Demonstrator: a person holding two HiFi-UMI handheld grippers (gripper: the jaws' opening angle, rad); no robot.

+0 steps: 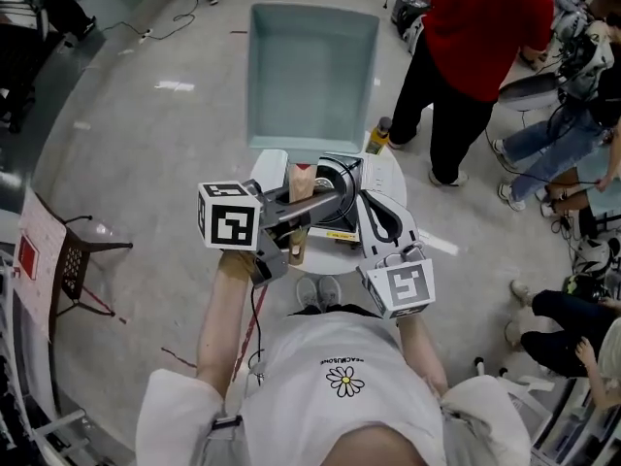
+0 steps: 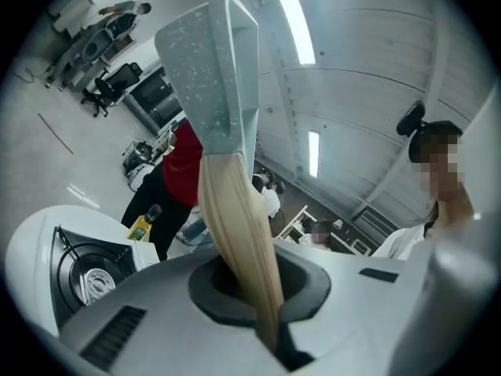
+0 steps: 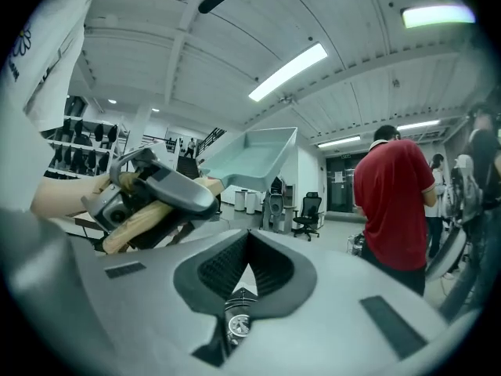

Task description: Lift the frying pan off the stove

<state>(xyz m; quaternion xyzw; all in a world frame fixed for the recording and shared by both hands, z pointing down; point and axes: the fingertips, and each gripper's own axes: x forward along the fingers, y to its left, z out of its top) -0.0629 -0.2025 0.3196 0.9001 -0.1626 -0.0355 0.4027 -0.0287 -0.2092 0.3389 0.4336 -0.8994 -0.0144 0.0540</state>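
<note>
**A:** Closest in, the left gripper (image 2: 262, 304) has its jaws pinched tight onto the pale wooden handle (image 2: 235, 225), gripping it low down.

**B:** And the right gripper (image 3: 246, 276) is empty, with its jaws pressed together. It hangs just beside the left one, above the table.

**A:** Below them both, the black gas stove with its silver burner (image 2: 86, 269) sits bare on the small round white table (image 2: 31, 241).

**B:** It's bare because the square pale-green frying pan (image 1: 310, 76) is up in the air. It's clear of the stove, out beyond it, and tipped steeply on that handle.

**A:** The lift looks done to me. The worry now is leverage, with the whole pan hanging off one narrow grip on smooth wood. It could pivot in the jaws and swing back down onto the burner.

**B:** Or the handle could simply slide out. There's also a person in a red top (image 1: 475, 27) standing near the far side of the table, so a wide swing would head their way.
</note>
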